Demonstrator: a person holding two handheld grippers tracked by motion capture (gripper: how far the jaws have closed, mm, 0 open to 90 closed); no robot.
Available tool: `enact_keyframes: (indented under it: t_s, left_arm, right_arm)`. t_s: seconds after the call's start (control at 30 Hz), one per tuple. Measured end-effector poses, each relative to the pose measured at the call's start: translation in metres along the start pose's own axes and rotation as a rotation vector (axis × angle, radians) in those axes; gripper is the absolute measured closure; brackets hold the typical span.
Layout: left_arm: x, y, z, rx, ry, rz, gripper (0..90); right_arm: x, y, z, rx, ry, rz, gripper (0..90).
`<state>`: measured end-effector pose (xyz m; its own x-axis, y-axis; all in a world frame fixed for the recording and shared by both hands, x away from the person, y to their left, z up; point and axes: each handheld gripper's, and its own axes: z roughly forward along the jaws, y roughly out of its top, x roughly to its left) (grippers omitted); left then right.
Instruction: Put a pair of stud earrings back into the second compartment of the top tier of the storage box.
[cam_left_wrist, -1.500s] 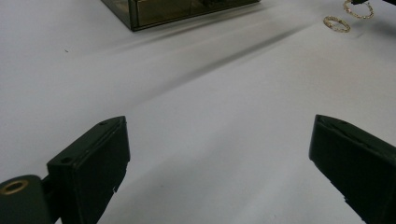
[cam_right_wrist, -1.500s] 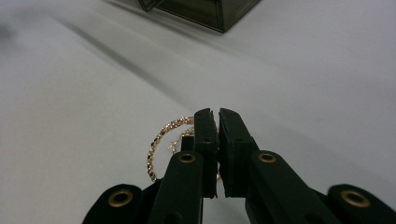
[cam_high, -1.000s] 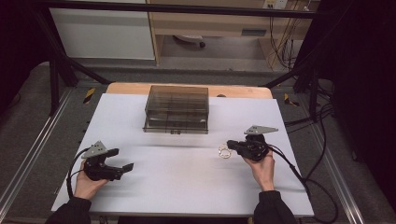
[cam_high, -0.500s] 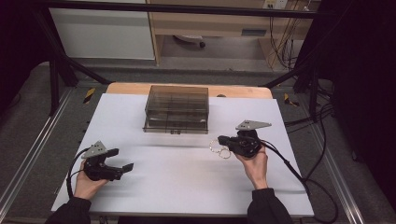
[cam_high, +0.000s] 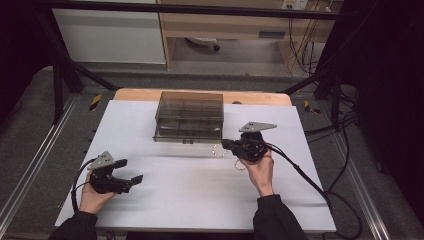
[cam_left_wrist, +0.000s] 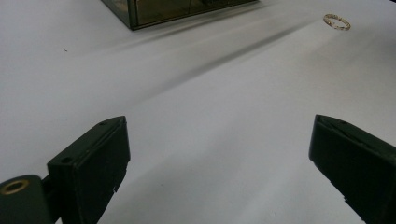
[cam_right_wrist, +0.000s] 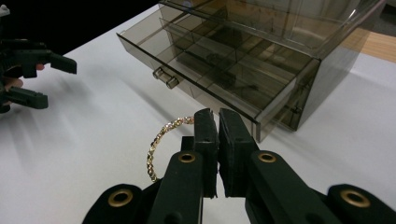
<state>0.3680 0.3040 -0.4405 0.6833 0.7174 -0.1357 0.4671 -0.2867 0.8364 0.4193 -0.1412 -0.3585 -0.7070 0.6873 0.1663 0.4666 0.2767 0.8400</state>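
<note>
My right gripper (cam_right_wrist: 217, 116) is shut on a gold chain bracelet (cam_right_wrist: 161, 140), which hangs out to the left of its jaws. In the high view the right gripper (cam_high: 226, 145) holds the bracelet (cam_high: 218, 150) just in front of a smoky clear drawer box (cam_high: 189, 116). The box's bottom drawer (cam_right_wrist: 219, 70) is pulled out, showing several compartments and a small knob (cam_right_wrist: 166, 78). A second gold bracelet (cam_high: 240, 165) lies flat on the white table beside the right hand; it is the gold bracelet (cam_left_wrist: 337, 21) far ahead of my left gripper (cam_left_wrist: 219, 123). My left gripper (cam_high: 131, 170) rests open near the front left, its jaws empty.
The white table top (cam_high: 190, 195) spreads between the two hands. A wooden strip (cam_high: 135, 95) runs behind the box at the far edge. Black frame posts (cam_high: 60, 75) and cables (cam_high: 310, 180) flank the table. The left gripper (cam_right_wrist: 49, 81) shows far off in the right gripper view.
My right gripper has moved forward and left toward the drawer box, carrying one bracelet off the table. The other bracelet stays where it lay. The left gripper has not moved.
</note>
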Motion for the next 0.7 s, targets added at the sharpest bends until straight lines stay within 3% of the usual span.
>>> enact_keyframes:
  t_s: [0.7]
  left_arm:
    - [0.0, 0.0, 0.0, -0.003, -0.002, -0.001, 5.1]
  right_arm:
    - [0.016, 0.035, 0.049, -0.017, -0.014, 0.003, 86.9]
